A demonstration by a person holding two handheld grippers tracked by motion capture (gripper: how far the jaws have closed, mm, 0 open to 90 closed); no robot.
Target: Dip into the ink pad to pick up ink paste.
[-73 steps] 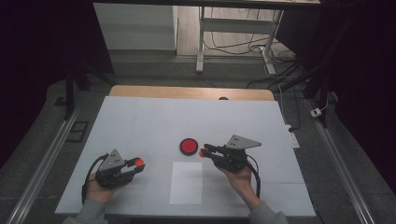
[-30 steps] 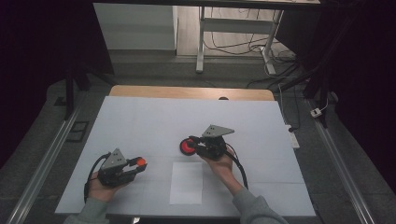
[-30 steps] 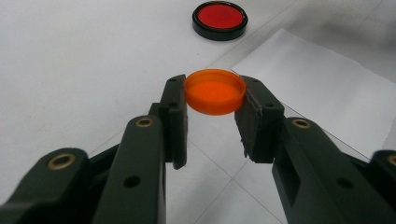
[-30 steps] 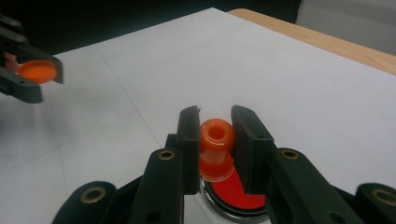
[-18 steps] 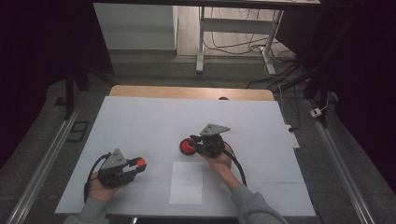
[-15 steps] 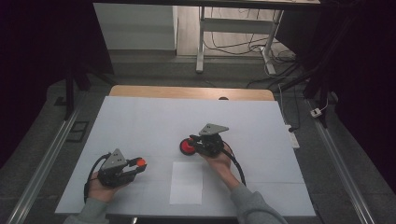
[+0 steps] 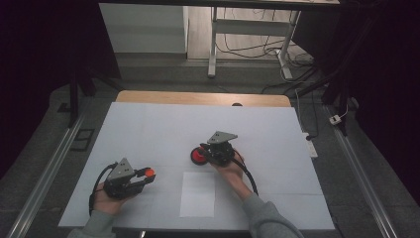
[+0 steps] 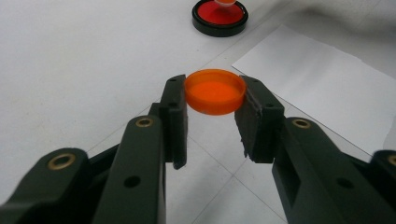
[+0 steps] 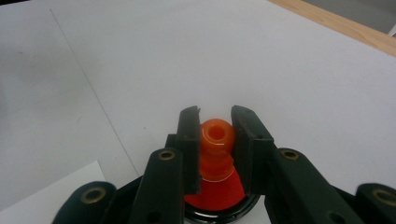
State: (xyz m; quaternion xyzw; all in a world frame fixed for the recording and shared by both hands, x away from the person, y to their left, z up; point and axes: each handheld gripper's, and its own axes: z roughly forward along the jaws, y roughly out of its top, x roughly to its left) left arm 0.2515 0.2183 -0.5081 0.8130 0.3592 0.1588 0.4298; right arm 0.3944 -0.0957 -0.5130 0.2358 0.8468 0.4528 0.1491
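Observation:
My left gripper (image 7: 144, 175) rests at the table's near left, shut on a round orange cap (image 7: 149, 172). In the left gripper view the cap (image 8: 215, 91) sits flat between the pads of that gripper (image 8: 215, 100). My right gripper (image 7: 207, 154) is at mid-table, shut on an orange knobbed stamp (image 9: 216, 135), whose lower end stands on a red pad (image 9: 219, 195) in a round black case. From above, the pad (image 7: 197, 156) peeks out left of the right gripper. It also appears far off in the left gripper view as the red pad (image 8: 219, 14).
A white sheet of paper (image 7: 198, 193) lies on the white table cover (image 7: 148, 129) in front of the red pad, between the two hands. A wooden table edge (image 7: 198, 98) runs along the far side. Metal rails flank the table.
The right gripper has shifted left and slightly down with the stamp, from beside the red pad to over it. The left gripper and its cap have stayed put.

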